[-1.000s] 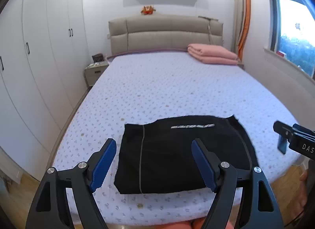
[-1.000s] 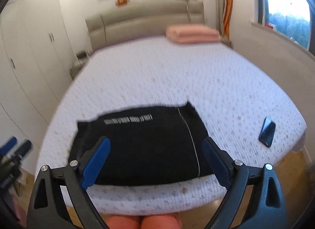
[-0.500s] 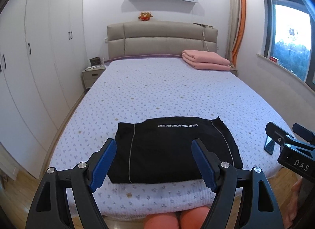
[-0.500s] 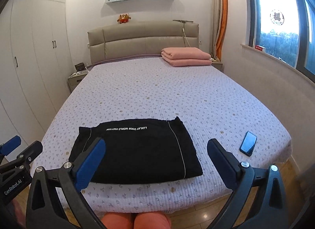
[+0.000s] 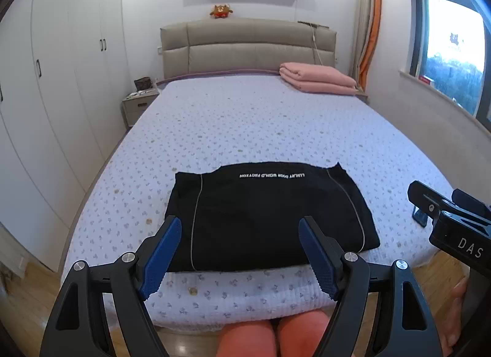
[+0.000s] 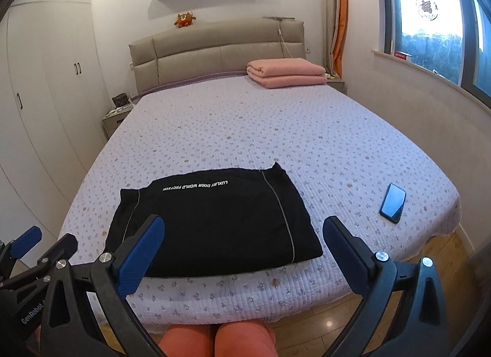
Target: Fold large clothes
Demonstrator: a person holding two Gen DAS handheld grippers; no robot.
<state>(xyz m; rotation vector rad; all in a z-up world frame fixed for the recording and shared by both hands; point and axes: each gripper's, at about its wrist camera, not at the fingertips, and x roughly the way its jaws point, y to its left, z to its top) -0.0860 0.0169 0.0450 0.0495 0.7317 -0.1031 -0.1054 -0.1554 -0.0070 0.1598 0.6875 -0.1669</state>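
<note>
While both claws hang spread and empty off the bed's [image 5: 276, 129] near edge, the folded garment [image 5: 270, 219] lies ahead, long axis crosswise, left claw [image 5: 239, 252] centred, right claw [image 6: 244, 252] likewise.

Wide patterned lilac bedspread [image 6: 307, 142] lying open beyond folded black garment [image 6: 214, 222]; dark smartphone [image 6: 393, 202] sitting right, folded pink blanket [image 6: 285, 73] occupying headboard corner.
</note>
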